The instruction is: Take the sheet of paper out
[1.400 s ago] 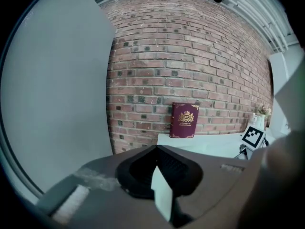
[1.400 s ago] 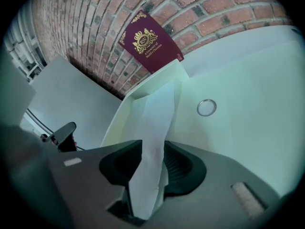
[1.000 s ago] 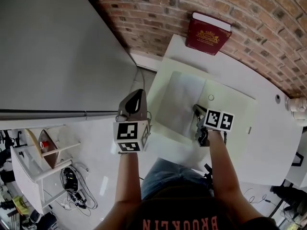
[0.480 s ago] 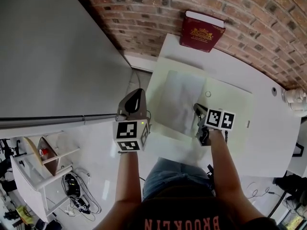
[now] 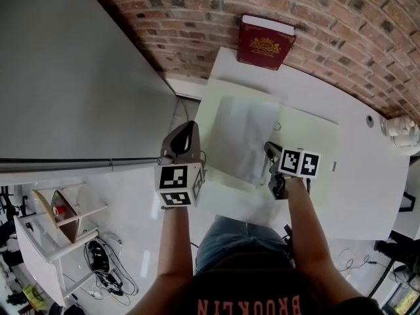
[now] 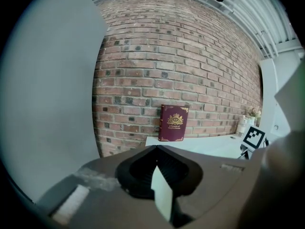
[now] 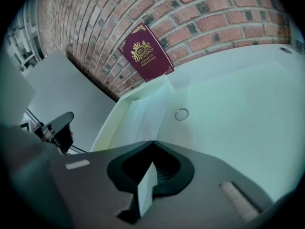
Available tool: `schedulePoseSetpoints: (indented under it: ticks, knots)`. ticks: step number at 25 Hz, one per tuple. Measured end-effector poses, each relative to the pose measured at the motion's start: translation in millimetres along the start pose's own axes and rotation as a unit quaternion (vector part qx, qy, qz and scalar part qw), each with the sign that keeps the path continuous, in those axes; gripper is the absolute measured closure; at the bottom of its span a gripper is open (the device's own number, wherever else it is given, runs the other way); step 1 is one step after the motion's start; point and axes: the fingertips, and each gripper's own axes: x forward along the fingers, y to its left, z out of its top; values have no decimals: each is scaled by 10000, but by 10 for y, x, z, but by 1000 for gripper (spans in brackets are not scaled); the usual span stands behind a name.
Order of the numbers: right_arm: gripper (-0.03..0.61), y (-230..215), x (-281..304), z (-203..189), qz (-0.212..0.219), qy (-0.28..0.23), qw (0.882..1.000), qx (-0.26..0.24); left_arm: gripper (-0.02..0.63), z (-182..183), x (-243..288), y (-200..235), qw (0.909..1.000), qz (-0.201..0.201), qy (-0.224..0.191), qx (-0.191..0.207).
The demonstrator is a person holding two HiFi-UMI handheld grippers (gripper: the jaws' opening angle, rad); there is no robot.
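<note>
Jaws of the right gripper (image 5: 270, 151) pinch shut on the near corner of the sheet of paper (image 5: 246, 133), left gripper (image 5: 189, 128) clamps the edge of the folder (image 5: 308, 140), and the sheet lies across that open folder, extraction barely begun, I'd judge.

Maroon book (image 5: 266, 42) against brick wall (image 5: 197, 12)

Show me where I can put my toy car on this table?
The biggest bare patch is the white table right of the cream folder. A thinner strip lies between the red book and the folder. It's crowded at the folder: the left gripper grips it, and the right gripper grips the paper.
</note>
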Motion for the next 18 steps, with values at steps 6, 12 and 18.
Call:
schedulePoseSetpoints:
  ticks: [6, 12, 18]
  knots:
    - [577, -102, -116, 0, 4, -13, 10000, -34, 614, -20, -33, -161, 10000, 33, 11, 10]
    - [577, -195, -253, 5, 46, -69, 10000, -29, 614, -4, -74, -314, 10000, 63, -2, 20]
    - [577, -294, -394, 10, 58, -114, 9999, -3, 614, 35, -105, -494, 10000, 49, -38, 62]
